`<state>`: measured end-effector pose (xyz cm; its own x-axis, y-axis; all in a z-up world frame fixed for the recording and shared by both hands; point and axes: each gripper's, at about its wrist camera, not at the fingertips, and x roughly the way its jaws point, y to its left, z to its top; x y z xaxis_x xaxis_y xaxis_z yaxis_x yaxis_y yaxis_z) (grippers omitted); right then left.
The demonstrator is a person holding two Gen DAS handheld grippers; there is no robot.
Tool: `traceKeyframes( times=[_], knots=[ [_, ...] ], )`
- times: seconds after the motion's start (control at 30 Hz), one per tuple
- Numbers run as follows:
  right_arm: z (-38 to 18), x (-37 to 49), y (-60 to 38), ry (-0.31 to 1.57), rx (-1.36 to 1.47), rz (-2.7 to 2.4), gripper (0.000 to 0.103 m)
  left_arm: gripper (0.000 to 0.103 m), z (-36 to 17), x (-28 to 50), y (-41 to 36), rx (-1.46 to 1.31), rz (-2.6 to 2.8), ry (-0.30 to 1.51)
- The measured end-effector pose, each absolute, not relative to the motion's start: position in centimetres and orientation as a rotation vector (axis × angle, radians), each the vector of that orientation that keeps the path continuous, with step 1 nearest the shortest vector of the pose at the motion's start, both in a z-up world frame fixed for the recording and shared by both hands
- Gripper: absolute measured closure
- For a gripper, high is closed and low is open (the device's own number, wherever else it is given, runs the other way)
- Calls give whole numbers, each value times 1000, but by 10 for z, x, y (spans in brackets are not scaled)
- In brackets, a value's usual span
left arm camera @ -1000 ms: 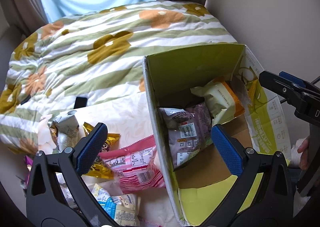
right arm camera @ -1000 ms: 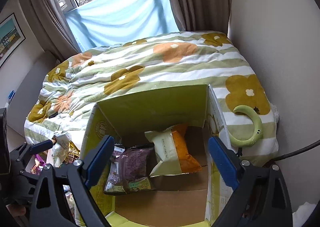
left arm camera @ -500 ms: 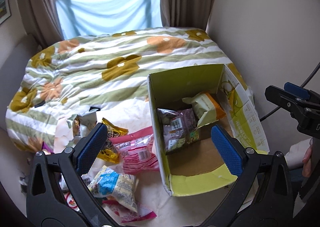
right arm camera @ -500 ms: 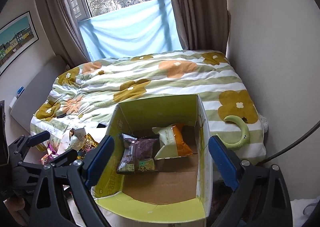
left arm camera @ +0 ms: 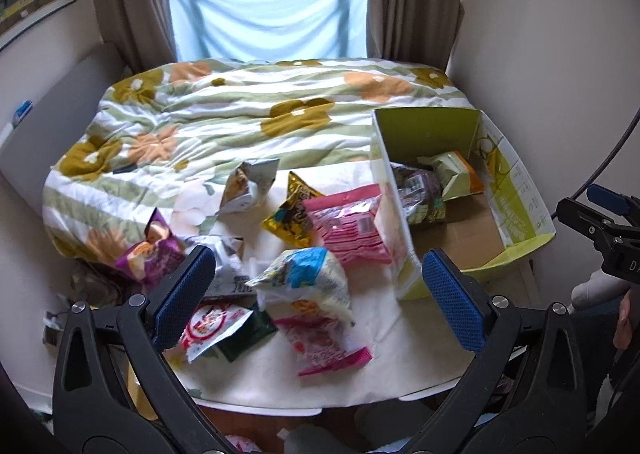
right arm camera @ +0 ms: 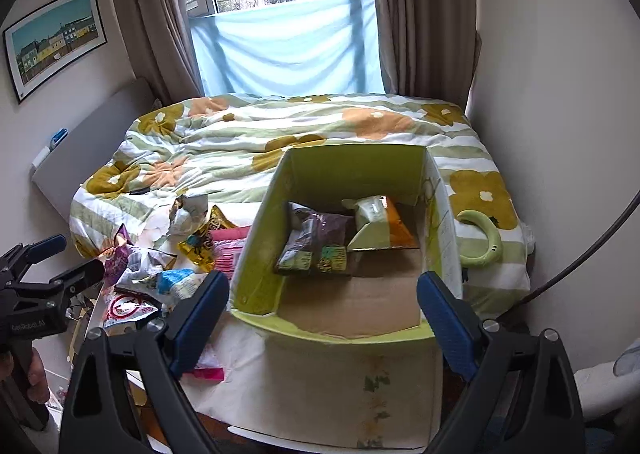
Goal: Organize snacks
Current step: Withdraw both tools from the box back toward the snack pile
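Observation:
A green cardboard box (left arm camera: 520, 246) (right arm camera: 256, 286) stands open on a white table at the foot of a bed. Inside lie a purple snack bag (right arm camera: 316, 242) (left arm camera: 420, 194) and an orange-and-white bag (right arm camera: 380, 226) (left arm camera: 456, 174). Several loose snack bags lie left of the box: a pink one (left arm camera: 348, 226), a yellow one (left arm camera: 290, 214), a blue-and-white one (left arm camera: 308, 282), a red-and-white one (left arm camera: 212, 326), a purple one (left arm camera: 148, 254). My left gripper (left arm camera: 316, 294) is open and empty above the loose bags. My right gripper (right arm camera: 324, 318) is open and empty above the box's near edge.
The bed (left arm camera: 240, 122) with a flowered green quilt lies behind the table. A green crescent-shaped object (right arm camera: 480, 238) rests on the quilt right of the box. The wall (right arm camera: 560, 134) is close on the right. The table's near edge (left arm camera: 320, 406) is below my left gripper.
Both grippers have pulled back and up from the box. More of the table, loose bags and room shows now. Both stay open and empty.

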<state>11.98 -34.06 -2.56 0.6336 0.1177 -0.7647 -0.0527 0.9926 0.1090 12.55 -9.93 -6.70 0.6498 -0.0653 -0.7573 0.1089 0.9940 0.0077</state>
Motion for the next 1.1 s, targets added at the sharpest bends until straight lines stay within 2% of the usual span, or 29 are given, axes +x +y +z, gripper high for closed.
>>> traceKeyframes(
  times=[0.3,0.53,0.87,1.1],
  knots=[
    [-34,90,-255,871,114,140,9,1,-82,93,3,15,-84,900],
    [-66,76,-202,927,135,145,9,1,-111,83,69,-42,-63,957],
    [-128,71,-160,1000,159,142,9,1,-185,102,119,-207,-36,1085],
    [-182,87,-135,1047,58,191,9,1,-247,130,125,-355,0,1139]
  ],
)
